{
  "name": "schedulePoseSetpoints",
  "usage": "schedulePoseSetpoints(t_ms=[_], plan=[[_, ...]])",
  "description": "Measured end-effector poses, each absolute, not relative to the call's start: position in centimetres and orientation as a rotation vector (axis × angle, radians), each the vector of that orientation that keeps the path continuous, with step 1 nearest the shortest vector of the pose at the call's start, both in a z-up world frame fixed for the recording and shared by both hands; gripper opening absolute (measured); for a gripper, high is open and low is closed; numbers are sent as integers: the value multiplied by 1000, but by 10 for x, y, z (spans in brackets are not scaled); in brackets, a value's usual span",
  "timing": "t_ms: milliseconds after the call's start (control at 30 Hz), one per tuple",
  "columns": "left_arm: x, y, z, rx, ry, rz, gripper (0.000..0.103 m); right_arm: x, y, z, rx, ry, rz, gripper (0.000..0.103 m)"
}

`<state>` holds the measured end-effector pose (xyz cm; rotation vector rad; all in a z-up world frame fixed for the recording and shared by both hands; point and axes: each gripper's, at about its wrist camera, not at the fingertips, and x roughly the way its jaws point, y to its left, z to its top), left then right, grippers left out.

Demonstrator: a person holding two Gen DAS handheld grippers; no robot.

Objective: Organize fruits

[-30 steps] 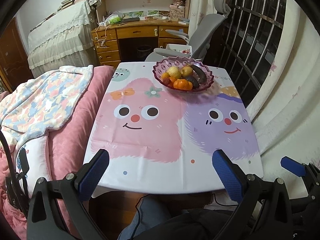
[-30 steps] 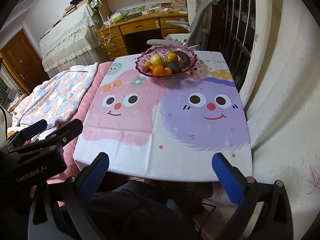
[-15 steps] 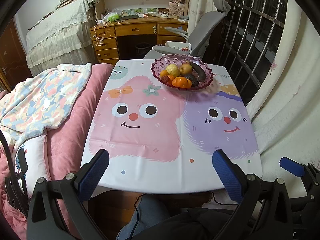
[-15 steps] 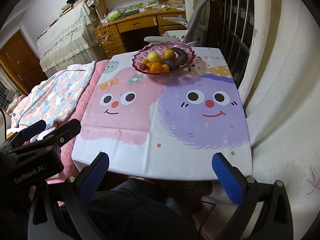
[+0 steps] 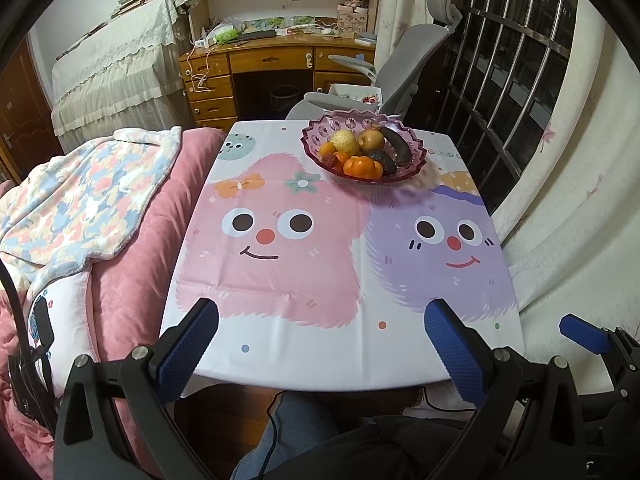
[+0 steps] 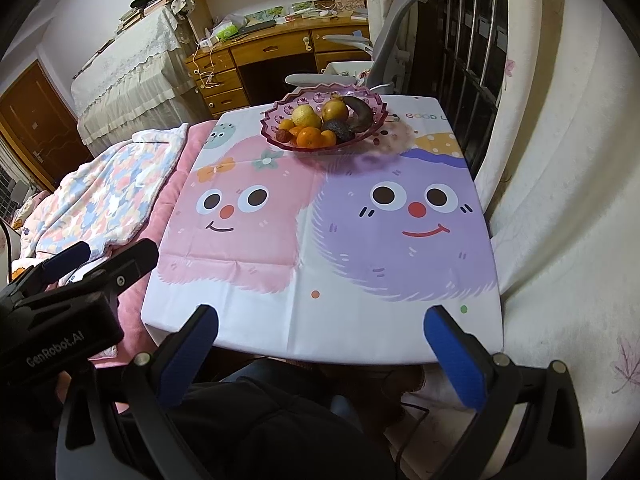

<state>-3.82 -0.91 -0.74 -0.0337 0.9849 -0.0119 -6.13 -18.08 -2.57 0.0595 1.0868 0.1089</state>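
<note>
A purple scalloped fruit bowl stands at the far side of the table. It holds oranges, a yellow pear, a round brownish fruit, a dark avocado, a dark long fruit and a small red fruit. My left gripper is open and empty above the table's near edge. My right gripper is open and empty at the near edge, to the right of the left one.
The table wears a cloth with pink and purple cartoon faces. A pink bed with a flowered blanket lies to the left. A grey office chair and wooden desk stand behind. A curtain hangs to the right.
Both views have shifted slightly, with the bowl a little higher and nearer the middle. Both grippers stay open and empty.
</note>
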Motion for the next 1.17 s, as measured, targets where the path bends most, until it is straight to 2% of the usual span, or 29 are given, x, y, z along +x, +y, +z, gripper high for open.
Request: schedulePoseSetpoints(t_ms=[1167], plan=[[-43, -10, -5, -30, 983, 7, 102, -59, -183, -29, 59, 1095, 120, 103]])
